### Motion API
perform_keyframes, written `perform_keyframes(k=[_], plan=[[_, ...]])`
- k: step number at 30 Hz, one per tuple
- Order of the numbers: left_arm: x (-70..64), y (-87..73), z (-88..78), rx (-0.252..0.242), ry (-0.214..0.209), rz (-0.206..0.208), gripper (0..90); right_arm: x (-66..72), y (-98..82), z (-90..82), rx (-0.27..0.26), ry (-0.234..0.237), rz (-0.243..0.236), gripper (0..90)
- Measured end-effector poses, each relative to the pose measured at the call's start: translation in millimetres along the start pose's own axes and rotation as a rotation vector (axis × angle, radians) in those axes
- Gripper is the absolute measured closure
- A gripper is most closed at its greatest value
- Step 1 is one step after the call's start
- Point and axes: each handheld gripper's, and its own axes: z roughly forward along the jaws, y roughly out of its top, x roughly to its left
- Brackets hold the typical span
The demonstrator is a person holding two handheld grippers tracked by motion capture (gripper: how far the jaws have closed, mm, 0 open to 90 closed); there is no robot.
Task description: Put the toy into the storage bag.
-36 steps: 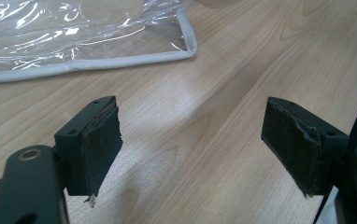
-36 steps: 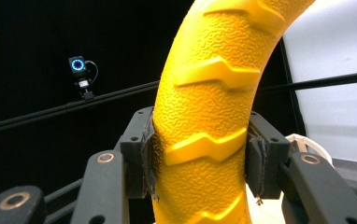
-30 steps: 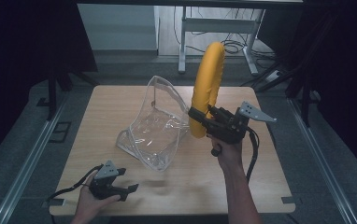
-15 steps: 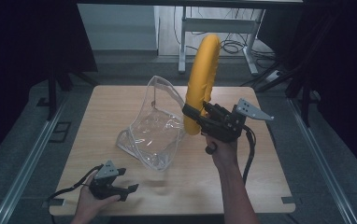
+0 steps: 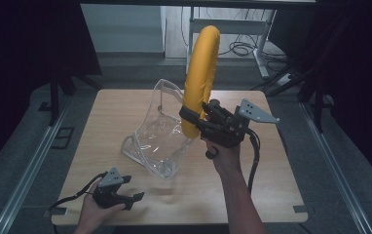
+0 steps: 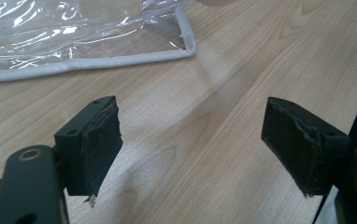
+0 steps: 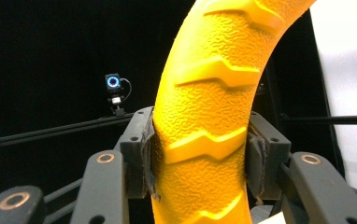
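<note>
Yellow ring: I see a big bumpy yellow ring (image 5: 201,78) held up in the air over the wooden table (image 5: 252,195), with raised ridges on it.
My right gripper (image 5: 194,118): its two black jaws squeeze the ring from both sides, near the ring's low end. Both pads (image 7: 148,154) press tight on it.
Clear bag: a see-through plastic bag (image 5: 157,134) stands on the table, just left of the ring. Its top is open.
My left gripper (image 5: 134,200): low at the near edge of the table, jaws spread wide with bare wood between them.
Bag edge: a grey trim corner (image 6: 186,44) lies just ahead of my left jaws, not touching them.
</note>
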Motion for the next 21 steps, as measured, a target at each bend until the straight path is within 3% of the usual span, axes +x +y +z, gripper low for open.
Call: perform_keyframes(k=[10, 21], plan=[[0.0, -0.1, -0.4, 0.001, -0.001, 0.002, 19.7, 10.2, -2.4, 15.7, 0.017, 0.061, 0.008, 51.5], [-0.2, -0.6, -0.2, 0.003, -0.003, 0.005, 19.6, 11.7, -12.1, 28.9, 0.035, 0.084, 0.031, 51.4]])
